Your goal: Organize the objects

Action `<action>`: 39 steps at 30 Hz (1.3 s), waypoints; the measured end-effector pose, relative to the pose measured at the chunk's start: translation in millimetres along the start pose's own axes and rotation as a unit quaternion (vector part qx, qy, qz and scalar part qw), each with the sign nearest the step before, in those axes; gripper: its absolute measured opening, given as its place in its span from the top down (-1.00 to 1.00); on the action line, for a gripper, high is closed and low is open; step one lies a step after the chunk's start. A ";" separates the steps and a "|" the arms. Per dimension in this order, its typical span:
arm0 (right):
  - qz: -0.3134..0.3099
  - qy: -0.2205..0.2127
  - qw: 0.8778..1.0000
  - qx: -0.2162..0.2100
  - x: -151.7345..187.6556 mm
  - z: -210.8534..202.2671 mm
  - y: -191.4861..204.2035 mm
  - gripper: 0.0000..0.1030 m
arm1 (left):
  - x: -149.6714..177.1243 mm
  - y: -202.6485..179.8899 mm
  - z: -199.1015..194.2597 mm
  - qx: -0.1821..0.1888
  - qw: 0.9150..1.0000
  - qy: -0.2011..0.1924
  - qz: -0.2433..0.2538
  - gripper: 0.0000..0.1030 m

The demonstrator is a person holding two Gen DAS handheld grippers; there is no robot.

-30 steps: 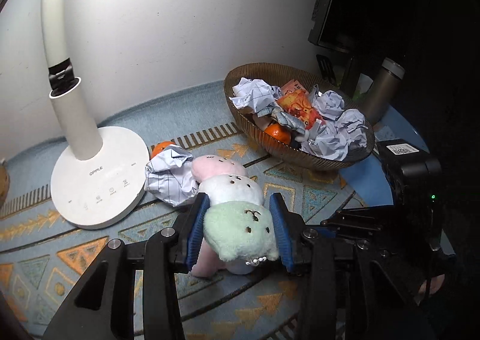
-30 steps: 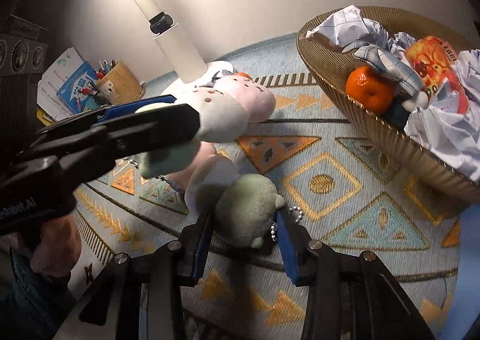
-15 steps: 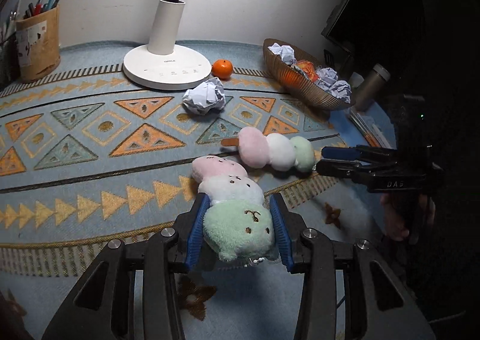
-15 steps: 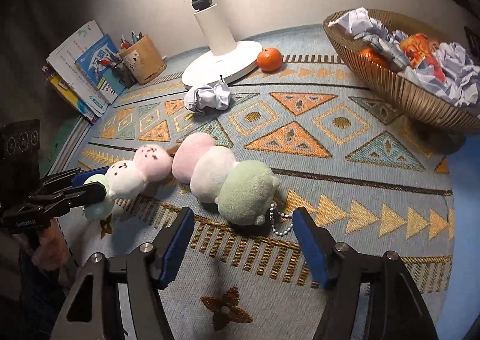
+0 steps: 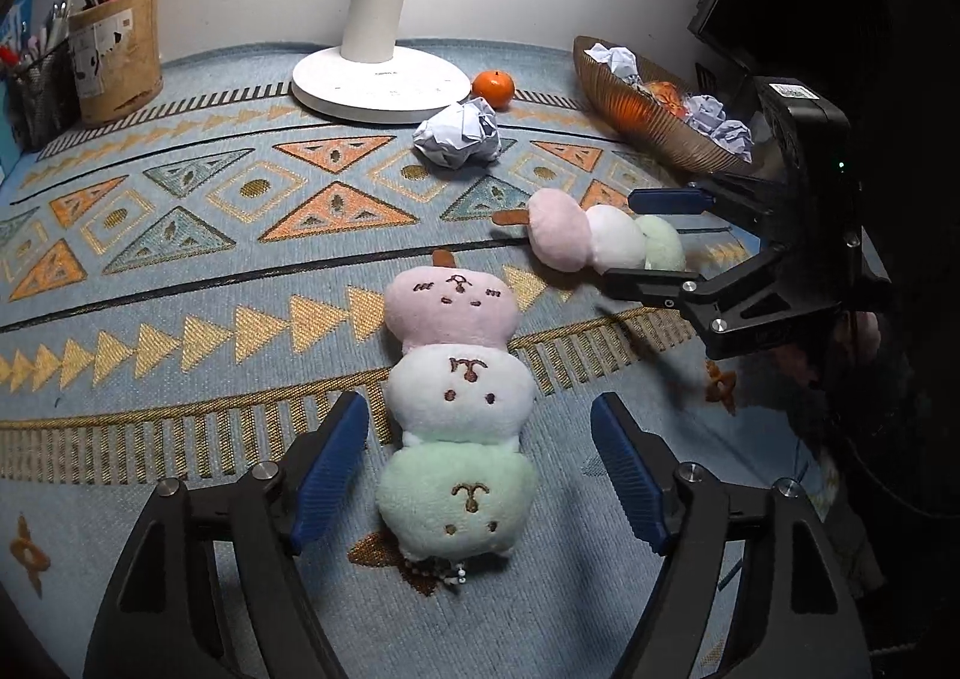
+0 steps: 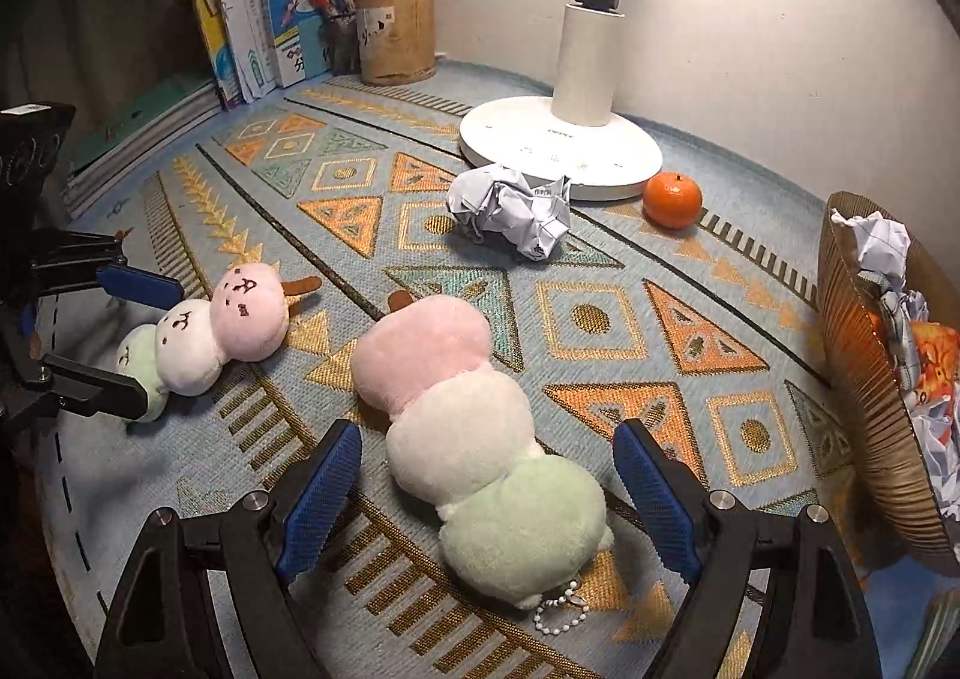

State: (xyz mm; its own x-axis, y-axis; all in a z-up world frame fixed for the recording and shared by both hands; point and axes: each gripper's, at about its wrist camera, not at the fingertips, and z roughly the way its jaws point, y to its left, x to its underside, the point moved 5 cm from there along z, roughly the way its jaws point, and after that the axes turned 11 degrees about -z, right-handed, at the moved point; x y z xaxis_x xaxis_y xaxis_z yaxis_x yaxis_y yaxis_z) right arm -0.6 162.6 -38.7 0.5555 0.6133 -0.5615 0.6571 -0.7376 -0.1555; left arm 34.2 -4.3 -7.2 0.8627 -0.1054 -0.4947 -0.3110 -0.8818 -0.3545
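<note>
Two pink-white-green dango plush toys lie on the patterned mat. The one with stitched faces (image 5: 459, 403) lies between the fingers of my open left gripper (image 5: 480, 469), green end nearest, untouched. It also shows in the right wrist view (image 6: 198, 337). The plain-backed plush (image 6: 480, 439) lies between the fingers of my open right gripper (image 6: 486, 493), its bead chain toward me. In the left wrist view this plush (image 5: 600, 238) sits between the right gripper's fingers (image 5: 666, 235).
A crumpled paper ball (image 6: 510, 208), a tangerine (image 6: 672, 199) and a white lamp base (image 6: 558, 151) stand farther back. A wicker basket (image 6: 870, 397) of paper and snacks is at right. Pen holders (image 6: 393, 34) and books (image 6: 270, 25) are at back left.
Both grippers carried the plush toys down to the near part of the mat, then opened and let them go. Both toys now lie on the mat.
</note>
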 end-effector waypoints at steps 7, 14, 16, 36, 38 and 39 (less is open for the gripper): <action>0.062 -0.010 0.998 -0.014 4.7 0.7 0.5 -0.17 | 0.1 -6.8 19.5 -0.122 0.992 -0.012 0.021 0.08; 0.271 0.010 0.961 0.056 29.1 -12.0 -33.3 -0.19 | -28.4 -20.7 19.1 -0.106 0.992 -0.072 -0.002 0.11; 0.287 -0.001 0.957 0.042 32.6 -16.8 -32.5 -0.31 | -36.3 -22.3 22.5 -0.101 0.991 -0.083 -0.012 0.11; 0.207 -0.033 0.978 0.019 30.3 -29.6 -12.2 0.10 | -48.0 -38.3 35.9 -0.066 0.993 -0.091 -0.024 0.11; 0.224 -0.059 0.973 0.023 27.8 -50.2 -22.8 0.10 | -62.9 -53.8 27.2 -0.055 0.993 -0.104 -0.010 0.11; 0.230 -0.072 0.970 0.031 25.7 -63.6 -29.0 0.10 | -72.3 -64.1 22.5 -0.051 0.992 -0.115 0.001 0.11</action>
State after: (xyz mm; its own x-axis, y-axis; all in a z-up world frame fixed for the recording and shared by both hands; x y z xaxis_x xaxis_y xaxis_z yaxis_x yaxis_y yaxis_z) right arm 27.0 217.7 3.0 0.7025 0.1718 -0.6906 0.3221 -0.9421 0.0933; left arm -17.2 70.2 33.5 0.7448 -0.0096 -0.6672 -0.2607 -0.9246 -0.2777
